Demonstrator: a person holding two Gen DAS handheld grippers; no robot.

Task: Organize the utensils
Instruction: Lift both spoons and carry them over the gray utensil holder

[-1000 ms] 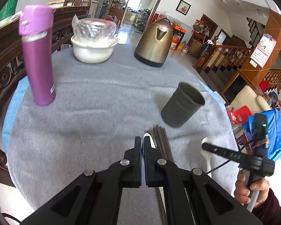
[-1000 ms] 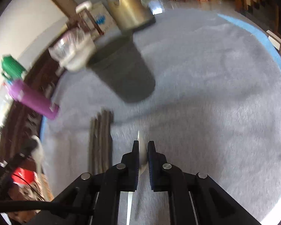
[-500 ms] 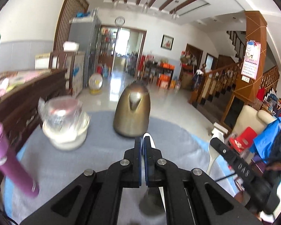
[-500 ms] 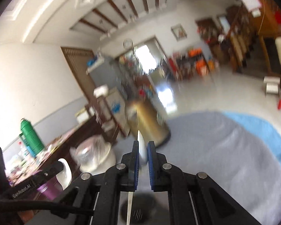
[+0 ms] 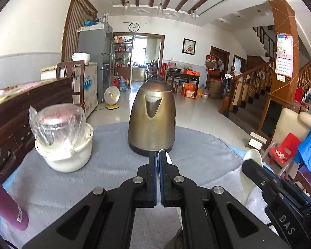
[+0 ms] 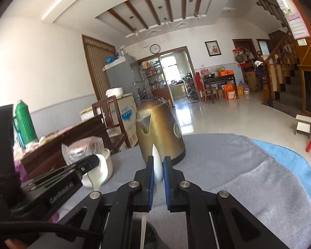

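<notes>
- The left gripper (image 5: pixel 157 157), black with blue pads, has its jaws pressed nearly together on a white plastic spoon (image 5: pixel 168 159); the spoon's bowl tip pokes out at the 1 o'clock side of the fingertips, and a sliver of handle shows below.
- The right gripper (image 6: pixel 157 162) pinches a second white spoon (image 6: pixel 157 167) edge-on between its blue pads, bowl upward, thin handle running down toward 6 o'clock.
- In the left view the right gripper (image 5: pixel 251 166) sits at 4 o'clock with its spoon's bowl (image 5: pixel 252 158) standing above the fingers.
- In the right view the left gripper (image 6: pixel 91 161) lies at 8 o'clock, its spoon's bowl (image 6: pixel 97 173) hanging beside the finger.
- A dark round holder's rim (image 6: pixel 153 235) shows at 6 o'clock beneath the right gripper; what it holds cannot be told.
- A brass-coloured metal kettle (image 5: pixel 152 120) stands at 12 o'clock on the grey cloth-covered table (image 5: pixel 105 178).
- A white bowl (image 5: pixel 67 155) carrying a plastic-wrapped glass jar (image 5: pixel 58 124) is at 10 o'clock.
- A purple bottle (image 5: pixel 4 205) leans in at 8 o'clock.
</notes>
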